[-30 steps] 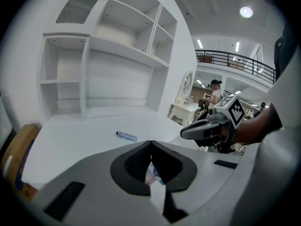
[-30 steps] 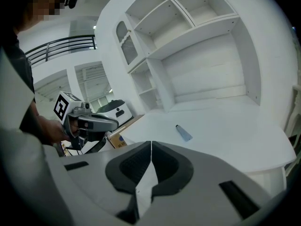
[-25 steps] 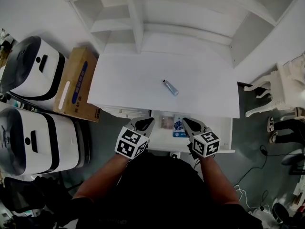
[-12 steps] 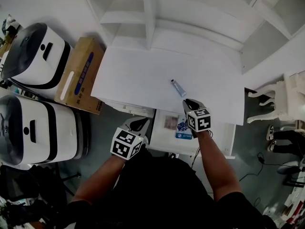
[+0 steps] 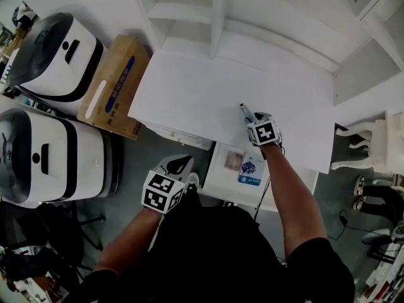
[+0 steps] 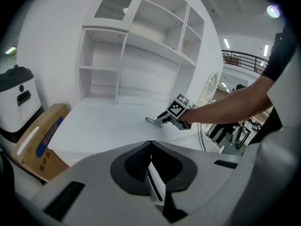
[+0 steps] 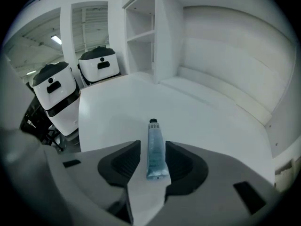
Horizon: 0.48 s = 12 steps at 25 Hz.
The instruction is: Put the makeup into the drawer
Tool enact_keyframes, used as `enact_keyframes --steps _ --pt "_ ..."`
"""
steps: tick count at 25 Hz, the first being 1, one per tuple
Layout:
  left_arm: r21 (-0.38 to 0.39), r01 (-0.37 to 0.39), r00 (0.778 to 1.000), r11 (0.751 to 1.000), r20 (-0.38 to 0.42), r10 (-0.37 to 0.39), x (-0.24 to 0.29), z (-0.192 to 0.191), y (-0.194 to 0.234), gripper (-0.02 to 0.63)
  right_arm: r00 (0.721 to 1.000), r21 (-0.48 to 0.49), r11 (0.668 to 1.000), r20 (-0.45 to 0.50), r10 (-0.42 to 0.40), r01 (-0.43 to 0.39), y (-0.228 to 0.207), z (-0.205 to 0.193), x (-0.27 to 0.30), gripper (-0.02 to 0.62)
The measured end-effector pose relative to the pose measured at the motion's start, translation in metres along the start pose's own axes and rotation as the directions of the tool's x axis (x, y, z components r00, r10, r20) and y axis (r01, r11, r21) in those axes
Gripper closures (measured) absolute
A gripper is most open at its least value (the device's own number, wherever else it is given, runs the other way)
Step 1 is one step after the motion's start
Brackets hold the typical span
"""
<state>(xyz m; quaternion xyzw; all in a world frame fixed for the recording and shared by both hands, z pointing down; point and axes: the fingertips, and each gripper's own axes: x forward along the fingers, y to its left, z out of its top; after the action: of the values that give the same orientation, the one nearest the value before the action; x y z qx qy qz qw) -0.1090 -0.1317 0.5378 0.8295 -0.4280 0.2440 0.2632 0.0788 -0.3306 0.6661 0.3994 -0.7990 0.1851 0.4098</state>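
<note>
A small blue-grey makeup tube [image 5: 247, 112] with a dark cap lies on the white desk [image 5: 189, 93]. My right gripper [image 5: 255, 120] has come down over it and its jaws have just been opening. In the right gripper view the tube [image 7: 155, 149] lies lengthwise between the open jaws with a thin gap on each side, cap pointing away. Below the desk's front edge the white drawer [image 5: 218, 172] is pulled out. My left gripper [image 5: 180, 164] hangs shut and empty left of the drawer. The left gripper view shows the right gripper [image 6: 162, 120] at the tube [image 6: 151, 122].
The drawer holds a blue-and-white packet [image 5: 250, 170] and a pinkish item [image 5: 233, 161]. A white shelf unit [image 5: 214, 11] rises behind the desk. A cardboard box [image 5: 113, 87] and two white appliances [image 5: 53, 55] stand to the left. White furniture [image 5: 372, 147] stands at the right.
My right gripper has moved from over the drawer forward onto the desk, lowered round the tube and opened. The left gripper has drifted left, away from the drawer.
</note>
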Motion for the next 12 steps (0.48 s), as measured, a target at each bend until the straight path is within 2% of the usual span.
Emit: enact_keyframes --steps 5,12 --pt "-0.036 -0.038 0.999 0.999 -0.01 0.038 -0.011 -0.011 0.01 0.595 0.998 -0.014 0.999 -0.047 0.03 -0.031 -0.006 0.002 0.019 0.434" --pt "-0.058 -0.063 0.998 0.996 -0.013 0.063 -0.021 -0.017 0.018 0.595 0.995 0.085 0.995 -0.076 0.066 -0.059 -0.011 -0.005 0.031 0.436"
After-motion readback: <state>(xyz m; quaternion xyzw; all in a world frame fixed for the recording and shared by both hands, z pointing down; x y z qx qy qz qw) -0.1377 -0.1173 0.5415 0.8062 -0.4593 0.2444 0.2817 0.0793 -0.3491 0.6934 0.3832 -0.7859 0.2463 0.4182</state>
